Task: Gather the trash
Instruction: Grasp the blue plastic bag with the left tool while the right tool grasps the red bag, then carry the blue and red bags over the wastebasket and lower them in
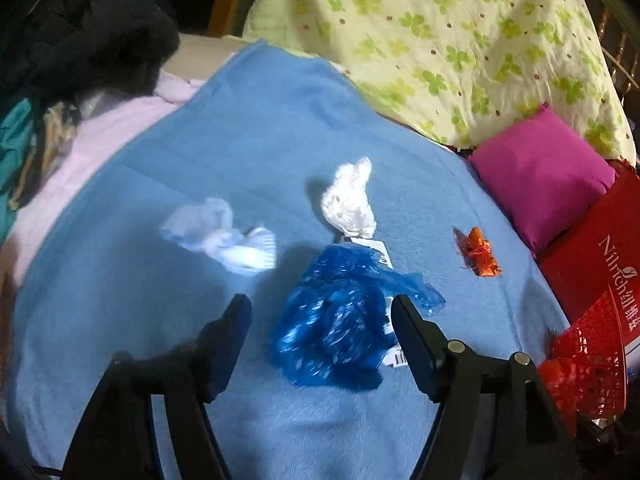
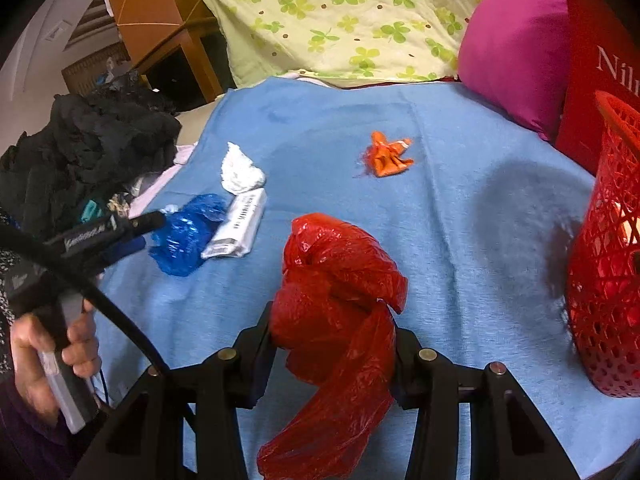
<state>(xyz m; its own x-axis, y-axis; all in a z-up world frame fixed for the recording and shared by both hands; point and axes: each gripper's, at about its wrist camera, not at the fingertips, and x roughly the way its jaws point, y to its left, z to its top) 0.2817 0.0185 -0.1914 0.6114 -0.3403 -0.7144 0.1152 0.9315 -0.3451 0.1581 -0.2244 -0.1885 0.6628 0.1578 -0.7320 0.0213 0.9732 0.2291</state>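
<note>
a soft blue blanket (image 1: 248, 128) covers the bed. a red basket (image 2: 608, 264) full of holes stands at its right side, partly cut off. the right gripper (image 2: 334, 344) pinches a shiny, crinkly red plastic bag (image 2: 340, 280), held near the basket. the left gripper (image 1: 322, 312) is wide, with a crumpled blue plastic bag (image 1: 332, 320) lying loose between its fingers. a white wad (image 1: 350, 200) and a small orange wrapper (image 1: 478, 254) lie farther back.

On the blue blanket (image 1: 260, 120), my left tongs (image 1: 320, 312) straddle the crumpled blue plastic bag (image 1: 336, 320); white crumpled tissue (image 1: 350, 200) at twelve o'clock, orange wrapper (image 1: 478, 254) at two.
</note>
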